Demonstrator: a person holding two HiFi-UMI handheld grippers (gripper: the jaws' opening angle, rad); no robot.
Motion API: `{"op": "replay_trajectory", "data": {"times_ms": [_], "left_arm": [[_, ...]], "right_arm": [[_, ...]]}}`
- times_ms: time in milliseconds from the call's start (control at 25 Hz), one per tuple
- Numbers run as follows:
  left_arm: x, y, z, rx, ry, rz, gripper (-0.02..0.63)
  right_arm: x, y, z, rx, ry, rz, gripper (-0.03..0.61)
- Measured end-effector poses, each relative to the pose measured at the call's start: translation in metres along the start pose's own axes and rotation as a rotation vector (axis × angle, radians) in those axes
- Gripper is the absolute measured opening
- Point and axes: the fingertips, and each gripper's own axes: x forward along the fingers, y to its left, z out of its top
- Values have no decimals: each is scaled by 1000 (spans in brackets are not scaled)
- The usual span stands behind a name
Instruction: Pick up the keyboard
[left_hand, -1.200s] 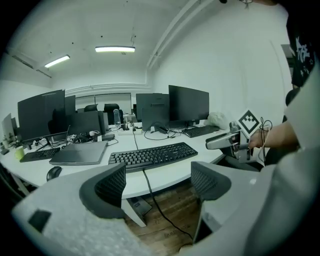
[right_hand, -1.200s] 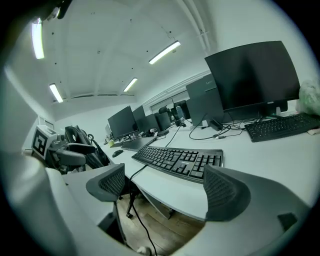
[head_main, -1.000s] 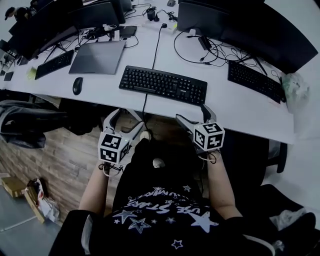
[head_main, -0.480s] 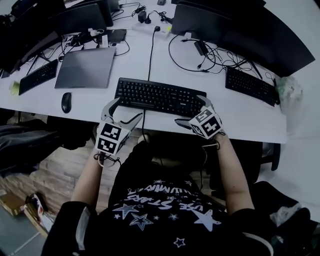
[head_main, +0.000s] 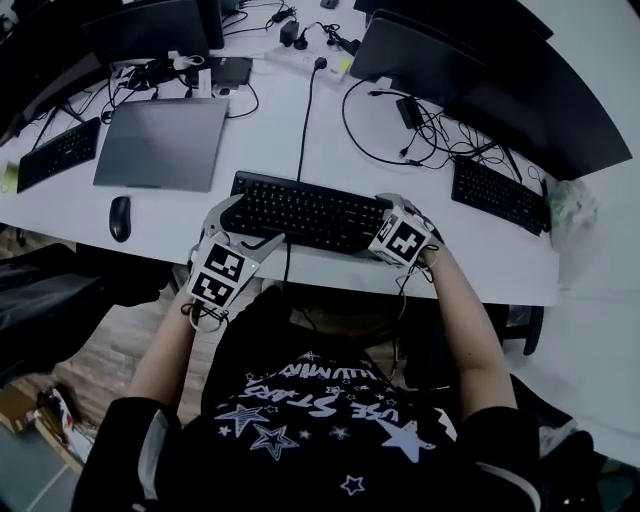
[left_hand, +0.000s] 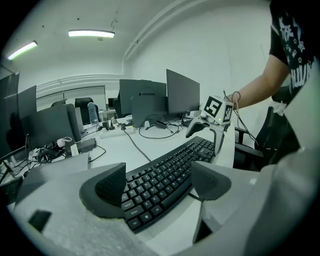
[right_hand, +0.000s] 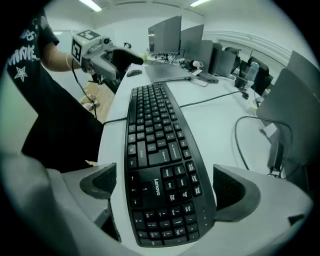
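office room, long white table (head_main: 470, 240) with ceiling strip lights above it in the left gripper view. black keyboard (head_main: 305, 212) lies flat on the table near its front edge, straight ahead of the person, not lifted. its cable (head_main: 305, 120) runs from the back edge away across the table.

left tongs (head_main: 247, 224) at the keyboard's left end, spread wide. in the left gripper view the left end of the keyboard sits between the two pads, pads clear of it, nothing pinched. right tongs (head_main: 378, 226) at the keyboard's right end, pointing steeply down, spread wide, jaws have just been opening. in the right gripper view the number-pad end lies between the pads; near pad clearly apart from it, far pad just beside the edge, can't tell if it touches. no squeeze on the keyboard.

closed grey laptop (head_main: 160, 143) left of the keyboard and further back. black mouse (head_main: 120, 217) near the front edge, left of the left tongs. second keyboard (head_main: 498, 194) to the right, third keyboard (head_main: 57, 152) at far left. dark monitors (head_main: 470, 80) along the back with loose cables under them. person's black shirt (head_main: 310, 410) with star print fills the bottom of the head view, wood floor (head_main: 110, 340) under the table at left.
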Motion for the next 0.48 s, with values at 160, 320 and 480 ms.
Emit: {"op": "replay_trajectory", "data": {"times_ms": [160,320,480], "left_arm": [[8,15,-5,61,29,-4,402],[16,23,-17,34,56,-30,402],[25,33,-18,24,62,-40,402]], "right_arm": [[17,-8,-1,-25,77,56,568],[25,-7,0,-67,146,106,568],[35,-7,-1,-94,196,154,569]]}}
